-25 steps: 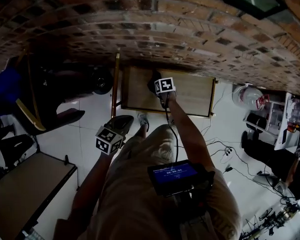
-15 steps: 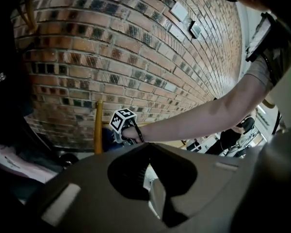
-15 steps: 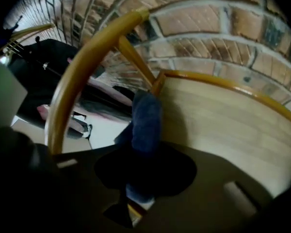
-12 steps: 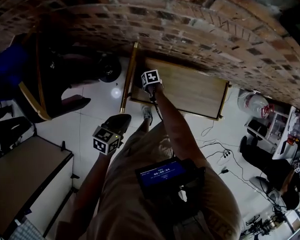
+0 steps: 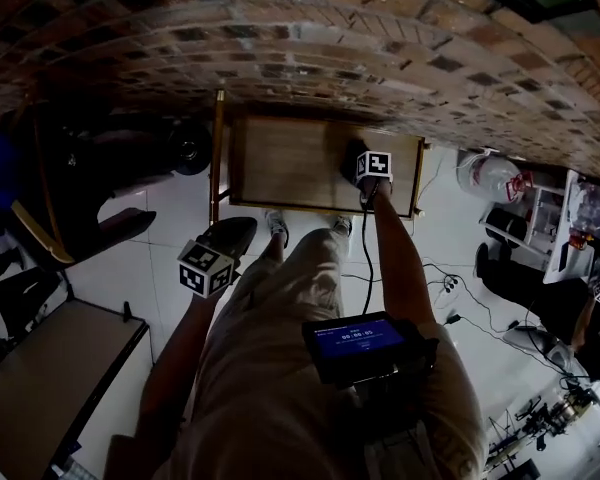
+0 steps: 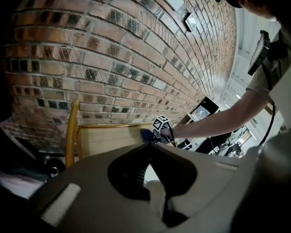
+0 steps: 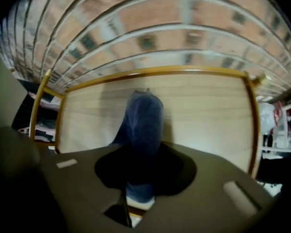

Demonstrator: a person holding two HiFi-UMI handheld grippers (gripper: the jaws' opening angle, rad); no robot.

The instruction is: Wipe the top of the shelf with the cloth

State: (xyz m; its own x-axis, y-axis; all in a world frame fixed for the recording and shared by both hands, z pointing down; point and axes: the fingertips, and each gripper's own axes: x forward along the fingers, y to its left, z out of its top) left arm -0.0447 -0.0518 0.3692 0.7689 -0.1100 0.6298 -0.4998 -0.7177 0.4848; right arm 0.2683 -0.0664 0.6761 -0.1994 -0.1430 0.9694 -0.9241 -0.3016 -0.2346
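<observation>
Cloth [image 7: 144, 115]: 1, blue. Nearest, L tongs [image 6: 146, 147] pressed together, empty, held over the floor beside the person's leg. Farther out, R tongs [image 7: 144, 154] pinch the cloth, which lies on the top of the 1 shelf [image 5: 280, 163], toward its right part. Behind, 1 brick wall [image 5: 280, 28].

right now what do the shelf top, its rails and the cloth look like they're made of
Shelf top: pale wood or wood-look laminate, matte, with faint lengthwise grain lines. Rails: honey-coloured, rounded and slightly shiny, likely varnished wood or bamboo; I cannot tell which. Cloth: soft blue fabric, bunched and folded, perhaps microfibre.
</observation>
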